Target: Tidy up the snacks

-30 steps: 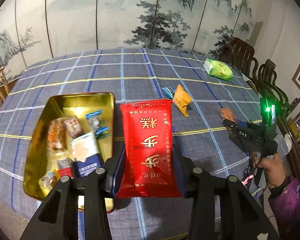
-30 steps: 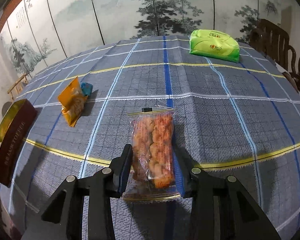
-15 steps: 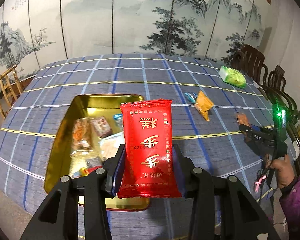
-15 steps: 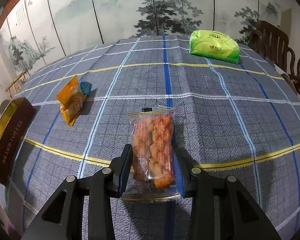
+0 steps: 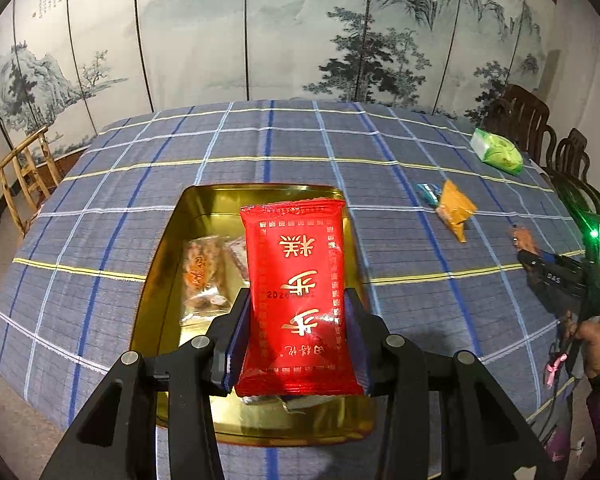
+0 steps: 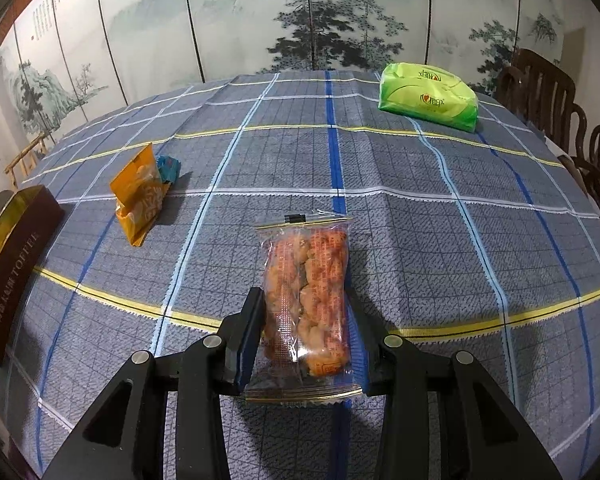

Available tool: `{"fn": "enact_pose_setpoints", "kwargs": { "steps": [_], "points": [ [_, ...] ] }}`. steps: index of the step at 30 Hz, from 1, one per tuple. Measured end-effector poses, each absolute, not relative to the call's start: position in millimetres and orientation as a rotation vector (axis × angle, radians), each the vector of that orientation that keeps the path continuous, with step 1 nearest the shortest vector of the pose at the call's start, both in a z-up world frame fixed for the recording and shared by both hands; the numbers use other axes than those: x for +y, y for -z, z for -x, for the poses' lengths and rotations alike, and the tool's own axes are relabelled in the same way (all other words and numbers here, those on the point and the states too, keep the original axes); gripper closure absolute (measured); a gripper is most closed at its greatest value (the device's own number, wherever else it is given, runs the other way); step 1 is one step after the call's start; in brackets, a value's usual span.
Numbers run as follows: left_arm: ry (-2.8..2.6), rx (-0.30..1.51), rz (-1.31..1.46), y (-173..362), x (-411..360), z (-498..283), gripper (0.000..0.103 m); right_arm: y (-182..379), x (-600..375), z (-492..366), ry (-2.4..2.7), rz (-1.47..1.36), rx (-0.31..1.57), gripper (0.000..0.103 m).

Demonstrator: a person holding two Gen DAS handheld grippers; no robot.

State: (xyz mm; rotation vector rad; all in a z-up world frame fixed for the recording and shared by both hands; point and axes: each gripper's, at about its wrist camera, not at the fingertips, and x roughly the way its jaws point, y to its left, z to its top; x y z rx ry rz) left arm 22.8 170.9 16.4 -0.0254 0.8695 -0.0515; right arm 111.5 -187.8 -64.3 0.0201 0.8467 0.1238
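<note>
Plaid-clothed table (image 5: 300,140) bearing the gold tin (image 5: 156,280), above which the left gripper (image 5: 296,332) clamps the red packet (image 5: 298,280) — the right gripper (image 6: 306,336), over bare cloth, pinches the clear snack bag (image 6: 306,292).

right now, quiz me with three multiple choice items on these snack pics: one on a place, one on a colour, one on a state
1. Where is the red packet?
A. lying beside the green pack
B. held over the gold tin
C. on a chair

2. What colour is the loose packet lying next to the small blue packet?
A. orange
B. purple
C. white

3. What is the right gripper doing?
A. open, holding nothing
B. shut on the green pack
C. shut on the clear snack bag

Answers:
1 B: the left gripper clamps it above the open tin.
2 A: the orange packet touches the blue one on the plaid tablecloth.
3 C: both fingers press the bag's sides.
</note>
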Motion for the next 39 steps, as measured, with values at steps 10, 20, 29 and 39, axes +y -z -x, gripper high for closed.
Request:
{"fn": "enact_pose_setpoints", "kwargs": {
  "steps": [10, 20, 29, 39],
  "points": [
    [0.026, 0.893, 0.001, -6, 184, -41, 0.063, 64, -187, -111, -0.123, -0.017, 0.847, 0.063],
    [0.012, 0.907, -0.034, 0, 189, -55, 0.063, 64, -186, -112, -0.122, -0.016, 0.847, 0.063],
    [-0.003, 0.927, -0.061, 6, 195, -68, 0.063, 64, -185, -112, -0.122, -0.016, 0.847, 0.063],
    [0.002, 0.941, -0.073, 10, 192, -81, 0.063, 64, -185, -112, -0.121, -0.014, 0.847, 0.063]
  ]
}}
